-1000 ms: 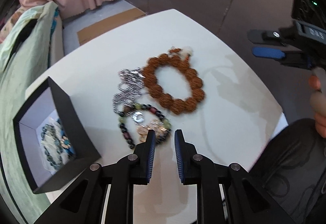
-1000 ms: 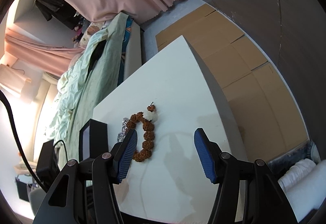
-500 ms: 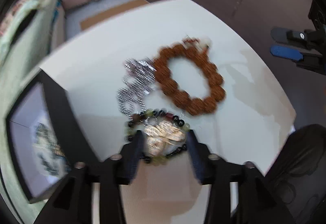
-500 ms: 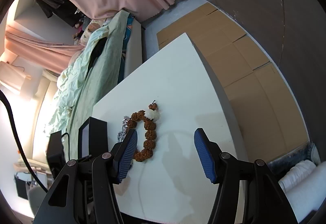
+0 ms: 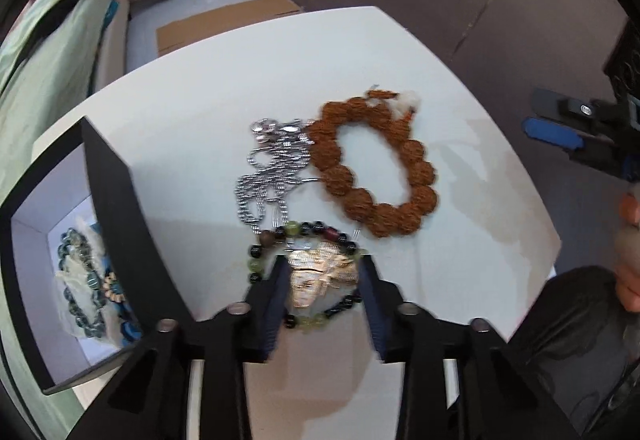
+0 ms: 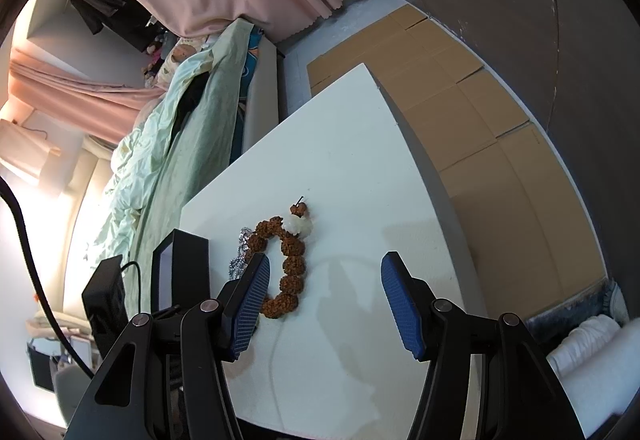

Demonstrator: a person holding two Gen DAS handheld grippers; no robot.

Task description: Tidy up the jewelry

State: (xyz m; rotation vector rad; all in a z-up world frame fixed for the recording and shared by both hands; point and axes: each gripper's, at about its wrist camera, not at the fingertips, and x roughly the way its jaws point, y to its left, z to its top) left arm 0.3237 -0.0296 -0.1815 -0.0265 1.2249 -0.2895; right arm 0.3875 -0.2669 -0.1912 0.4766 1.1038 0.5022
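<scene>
Beside the open black box (image 5: 116, 224) at nine o'clock, the left gripper (image 5: 322, 280) has been closing around the crumpled gold-foil pendant (image 5: 320, 272), evidently to box it; the right gripper (image 6: 324, 300) waits open, empty.

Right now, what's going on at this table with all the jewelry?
A person is sorting jewelry with two handheld claws. The left claw is down over a gold leaf piece inside a dark bead bracelet, its jaws just closing around the piece. A brown bead bracelet and silver chain lie on the table. A black box at the left holds other beads. The right claw hangs open, empty.
</scene>
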